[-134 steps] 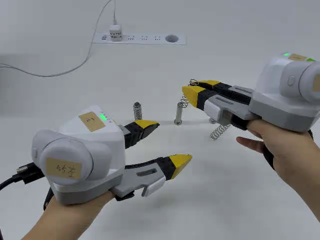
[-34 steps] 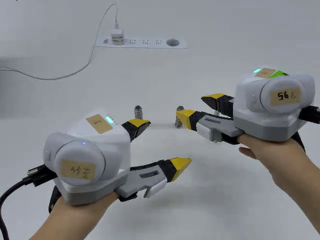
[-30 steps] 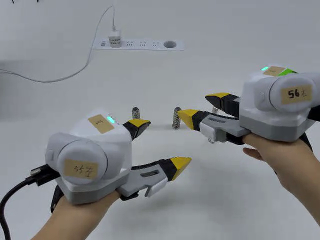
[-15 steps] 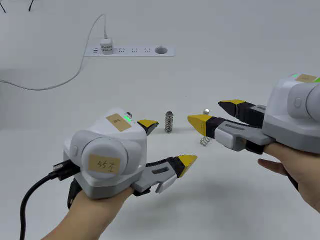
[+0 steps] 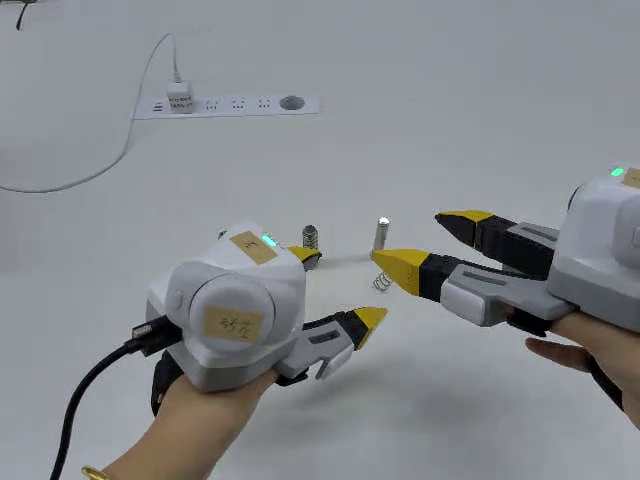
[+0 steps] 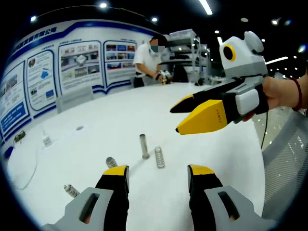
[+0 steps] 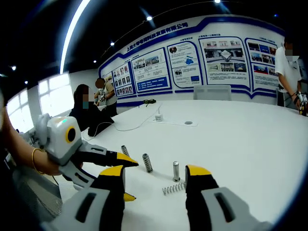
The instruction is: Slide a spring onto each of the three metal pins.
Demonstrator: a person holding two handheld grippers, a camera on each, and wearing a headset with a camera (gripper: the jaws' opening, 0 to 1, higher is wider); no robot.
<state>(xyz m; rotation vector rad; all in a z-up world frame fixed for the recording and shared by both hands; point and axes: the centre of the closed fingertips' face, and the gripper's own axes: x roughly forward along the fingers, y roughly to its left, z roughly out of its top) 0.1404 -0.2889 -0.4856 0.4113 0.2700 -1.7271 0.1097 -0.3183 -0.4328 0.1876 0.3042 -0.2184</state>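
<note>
Both grippers' jaws are spread and empty; the right gripper (image 5: 430,243) points toward the loose spring (image 5: 381,283) lying just beside the bare pin (image 5: 382,232), seemingly to grasp it; the left gripper (image 5: 338,287) hovers near a spring-covered pin (image 5: 310,237).

This looks like a lab or demonstration hall in an office building. Blue-trimmed display boards (image 7: 185,60) with text and pictures line the curved wall. Strip lights (image 7: 74,29) run along a dark ceiling. Other people (image 7: 89,113) work at the same large white tabletop (image 5: 450,130), which carries a power strip (image 5: 225,104).
</note>
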